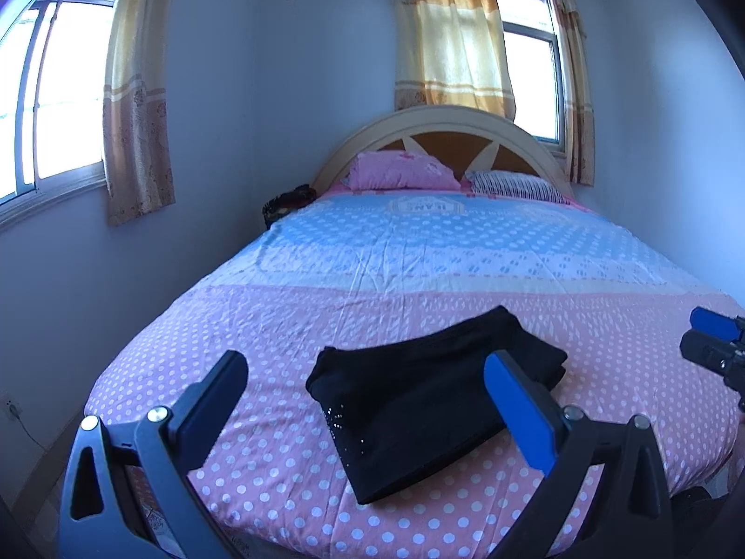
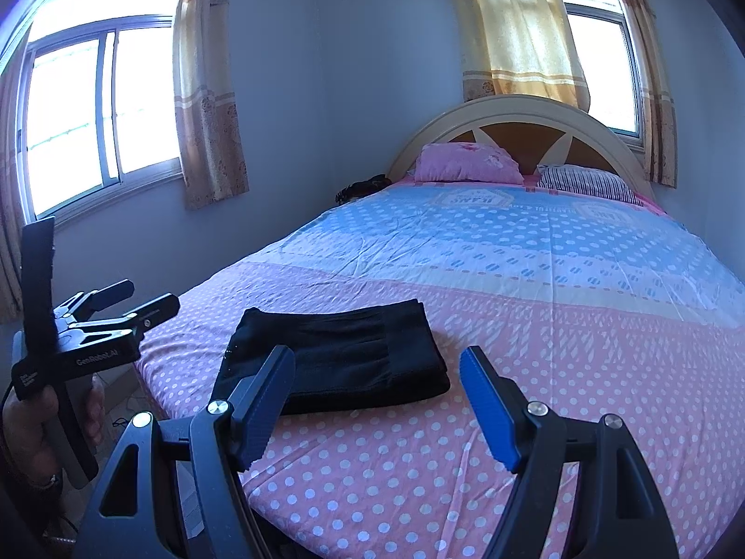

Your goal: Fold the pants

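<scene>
While both handheld grippers hover above the foot of a bed, the black pants (image 1: 428,400) lie on the pink polka-dot bedspread (image 1: 288,326) as a compact folded rectangle, layers stacked, near the bed's front edge. Starting at the left: a bright window (image 2: 93,112) with a pale yellow-and-tan curtain (image 2: 209,93) beside it, then a plain wall. Seen from the right wrist camera, the left gripper (image 2: 144,300) is held off the bed's left side by a person's hand (image 2: 28,424), its two dark fingers spread apart and gripping nothing; white lettering on its body reads "GenRobot.AI", and a smaller label beside it is too small to read. Centre: the folded pants, with tiny sparkling studs near one corner. To the right, the right gripper (image 2: 377,400) points at the pants from the near side, its jaws wide, one blue-padded, holding nothing and not touching the cloth. Farther back, the bedspread turns blue, with a printed emblem whose upside-down letters appear to read "JEANS", though I cannot be sure. A pink pillow (image 2: 468,163) and a striped pillow (image 2: 586,184) rest against an arched headboard (image 2: 512,112) below a second curtained window. Judging from the neat stack, folding looks essentially finished; any next move would call only for smoothing or squaring the edges.
</scene>
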`<control>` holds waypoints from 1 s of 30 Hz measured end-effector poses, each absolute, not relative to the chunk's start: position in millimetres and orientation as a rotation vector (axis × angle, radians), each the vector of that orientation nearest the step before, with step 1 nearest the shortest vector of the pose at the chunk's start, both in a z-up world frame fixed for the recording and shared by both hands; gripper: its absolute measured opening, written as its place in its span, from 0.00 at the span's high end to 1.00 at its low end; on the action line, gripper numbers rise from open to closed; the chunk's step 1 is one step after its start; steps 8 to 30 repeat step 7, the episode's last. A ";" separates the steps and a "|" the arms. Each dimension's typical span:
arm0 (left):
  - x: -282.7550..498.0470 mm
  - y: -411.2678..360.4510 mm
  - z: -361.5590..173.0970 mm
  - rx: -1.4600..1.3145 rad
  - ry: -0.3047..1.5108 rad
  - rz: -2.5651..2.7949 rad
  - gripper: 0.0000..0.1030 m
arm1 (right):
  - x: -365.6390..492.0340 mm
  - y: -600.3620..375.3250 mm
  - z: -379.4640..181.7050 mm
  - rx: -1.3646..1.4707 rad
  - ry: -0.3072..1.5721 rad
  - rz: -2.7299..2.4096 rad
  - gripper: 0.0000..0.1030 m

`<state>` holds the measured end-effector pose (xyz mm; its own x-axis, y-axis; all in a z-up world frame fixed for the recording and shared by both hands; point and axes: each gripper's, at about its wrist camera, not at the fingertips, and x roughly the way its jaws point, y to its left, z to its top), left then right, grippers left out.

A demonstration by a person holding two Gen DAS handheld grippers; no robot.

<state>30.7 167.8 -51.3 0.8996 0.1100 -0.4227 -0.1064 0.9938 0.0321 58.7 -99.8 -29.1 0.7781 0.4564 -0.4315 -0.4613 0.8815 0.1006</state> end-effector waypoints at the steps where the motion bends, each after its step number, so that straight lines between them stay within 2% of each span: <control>1: 31.2 168.0 -53.0 0.009 0.442 0.112 0.00 | 58.2 -100.2 -28.9 -0.013 0.463 0.496 0.28; 30: 32.0 170.0 -58.8 0.012 0.445 0.121 0.00 | 57.9 -105.7 -30.8 -0.007 0.466 0.489 0.28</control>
